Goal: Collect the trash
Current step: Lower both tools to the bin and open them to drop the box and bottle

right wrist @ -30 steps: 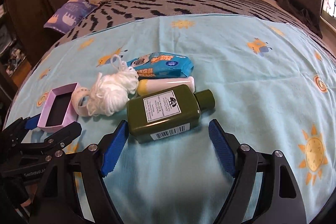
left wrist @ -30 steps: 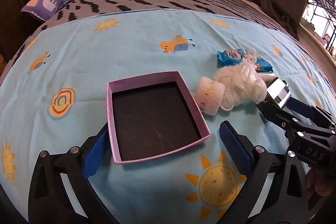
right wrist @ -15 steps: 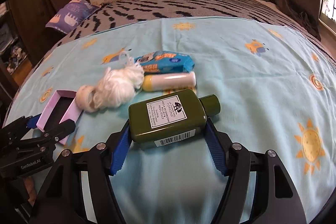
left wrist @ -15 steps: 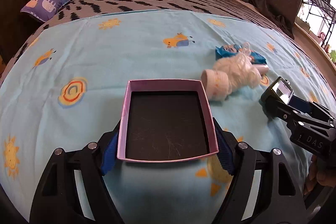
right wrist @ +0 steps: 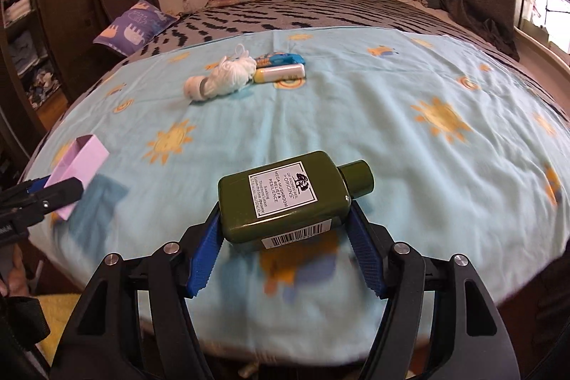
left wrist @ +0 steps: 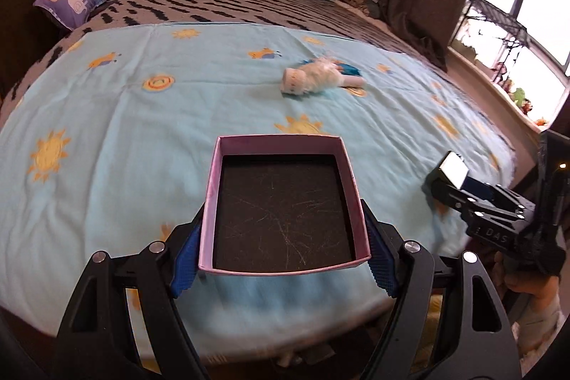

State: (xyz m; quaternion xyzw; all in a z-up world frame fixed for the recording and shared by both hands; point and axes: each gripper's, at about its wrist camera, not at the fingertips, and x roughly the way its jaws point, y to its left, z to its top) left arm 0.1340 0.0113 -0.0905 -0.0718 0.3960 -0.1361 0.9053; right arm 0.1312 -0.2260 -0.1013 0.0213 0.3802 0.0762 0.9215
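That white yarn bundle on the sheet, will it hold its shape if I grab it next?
Probably not. The yarn bundle looks like loose soft loops, so it should squash and dangle. A strand sticks up, so it may snag. It looks light, and unlikely to roll.

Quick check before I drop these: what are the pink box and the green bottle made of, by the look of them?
Pink box: looks like thin matte cardboard, with sharp folded walls and a dark, scratched, felt-like floor. Green bottle: probably glossy plastic, though glass is possible; light glints along its edges, and it carries a white paper label and a barcode.
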